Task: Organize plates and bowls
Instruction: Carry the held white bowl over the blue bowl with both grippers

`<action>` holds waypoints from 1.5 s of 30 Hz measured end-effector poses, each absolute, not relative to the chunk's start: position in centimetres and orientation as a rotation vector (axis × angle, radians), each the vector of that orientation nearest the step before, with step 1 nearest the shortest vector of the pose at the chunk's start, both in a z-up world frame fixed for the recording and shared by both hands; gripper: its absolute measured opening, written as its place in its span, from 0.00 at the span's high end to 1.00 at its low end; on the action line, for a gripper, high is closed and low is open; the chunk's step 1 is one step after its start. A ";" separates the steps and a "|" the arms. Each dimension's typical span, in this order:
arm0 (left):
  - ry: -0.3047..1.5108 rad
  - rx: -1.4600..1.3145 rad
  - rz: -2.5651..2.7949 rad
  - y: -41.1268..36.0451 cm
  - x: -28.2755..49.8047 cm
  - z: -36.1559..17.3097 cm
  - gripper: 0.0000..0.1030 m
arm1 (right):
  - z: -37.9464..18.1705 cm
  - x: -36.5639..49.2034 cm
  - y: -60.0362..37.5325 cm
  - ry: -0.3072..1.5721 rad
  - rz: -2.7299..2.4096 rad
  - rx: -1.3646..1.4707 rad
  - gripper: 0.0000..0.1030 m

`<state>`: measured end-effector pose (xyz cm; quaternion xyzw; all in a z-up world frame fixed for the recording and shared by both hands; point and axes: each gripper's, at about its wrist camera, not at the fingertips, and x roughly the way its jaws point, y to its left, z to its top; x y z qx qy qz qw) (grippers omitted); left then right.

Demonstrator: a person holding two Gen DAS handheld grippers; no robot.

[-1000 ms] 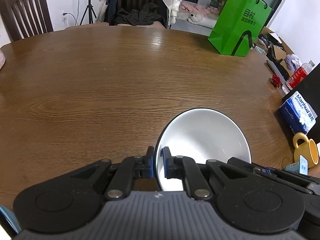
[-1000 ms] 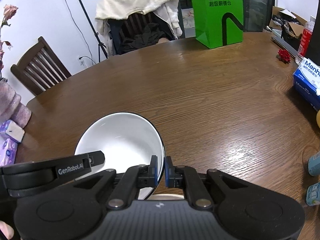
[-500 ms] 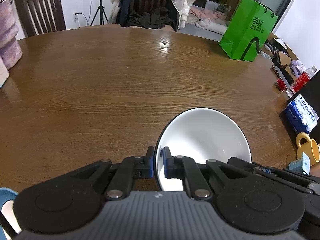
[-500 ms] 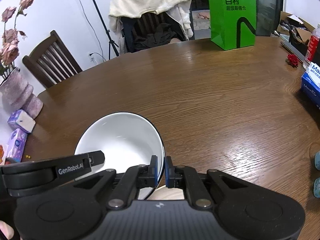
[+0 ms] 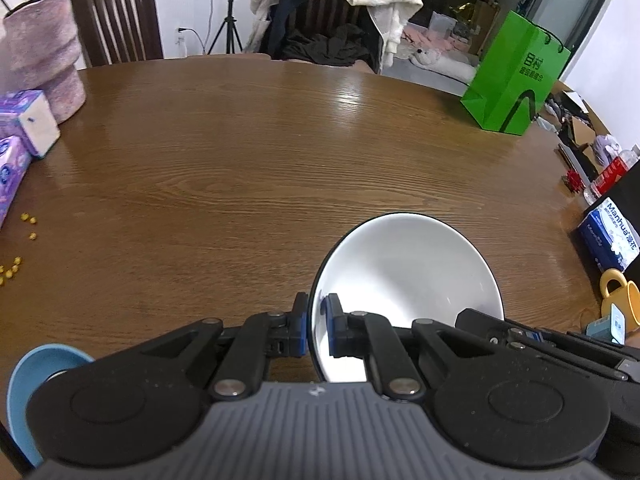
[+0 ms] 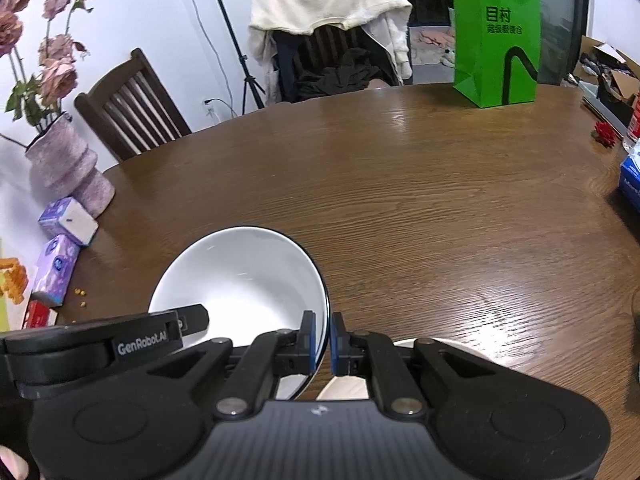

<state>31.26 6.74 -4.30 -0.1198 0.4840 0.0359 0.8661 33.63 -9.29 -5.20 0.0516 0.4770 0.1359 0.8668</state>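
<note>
You grip 1 white bowl (image 5: 404,268) by opposite rims, left claw (image 5: 318,330) and right claw (image 6: 321,340) both clamped, above the bench's (image 5: 240,168) near edge. Keep both hands level and matched, so neither rim slips.

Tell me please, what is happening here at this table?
A person holds a two-finger gripper in each hand, and both are clamped on the rim of one white bowl. The left gripper pinches one side of the rim, the right gripper the opposite side. The bowl is empty and looks lifted above the wooden table. A blue dish shows at the lower left edge.
</note>
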 end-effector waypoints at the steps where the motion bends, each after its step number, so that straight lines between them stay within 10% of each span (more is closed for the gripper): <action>1: 1.013 -0.251 0.079 6.9 31.0 -4.2 0.91 | -5.1 33.4 -9.0 0.997 0.291 0.107 0.94; 45: 0.993 -0.267 0.124 16.5 22.1 -2.7 0.91 | -3.2 24.3 0.8 0.980 0.361 0.066 0.93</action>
